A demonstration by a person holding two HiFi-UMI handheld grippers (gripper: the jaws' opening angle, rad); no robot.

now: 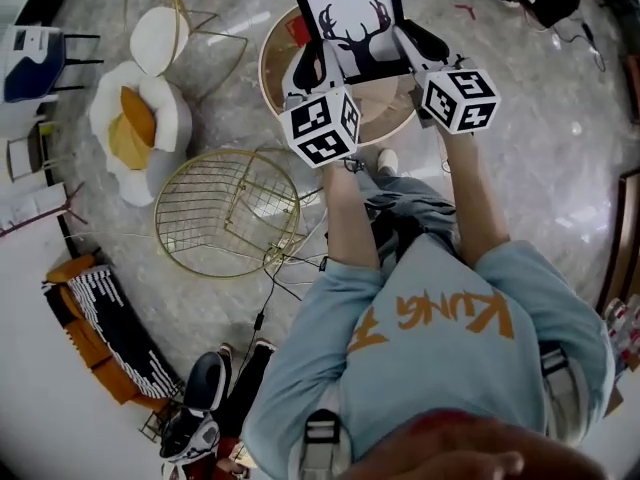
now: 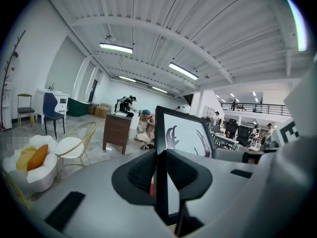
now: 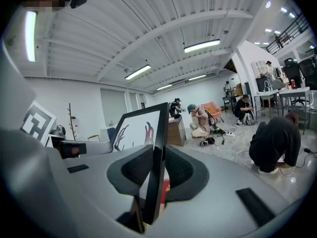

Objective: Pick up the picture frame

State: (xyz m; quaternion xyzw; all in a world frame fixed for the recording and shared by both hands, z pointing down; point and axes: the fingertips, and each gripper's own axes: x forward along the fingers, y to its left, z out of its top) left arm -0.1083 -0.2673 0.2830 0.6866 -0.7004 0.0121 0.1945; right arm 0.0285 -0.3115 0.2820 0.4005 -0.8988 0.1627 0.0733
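Note:
The picture frame (image 1: 352,18) is black with a white print of a deer head with antlers. It hangs in the air above a round wooden table (image 1: 272,48), gripped at both side edges. My left gripper (image 1: 311,64) is shut on its left edge and my right gripper (image 1: 418,44) on its right edge. In the left gripper view the frame (image 2: 184,132) stands edge-on between the pads of the left gripper (image 2: 161,175). The right gripper view shows the same frame (image 3: 138,128) clamped edge-on in the right gripper (image 3: 154,175).
A gold wire chair (image 1: 225,208) lies on the marble floor left of me. A white flower-shaped seat with a yellow cushion (image 1: 140,128) and a gold chair with a white seat (image 1: 160,38) stand further left. Cables trail on the floor. A person's shoes (image 1: 200,398) show at the lower left.

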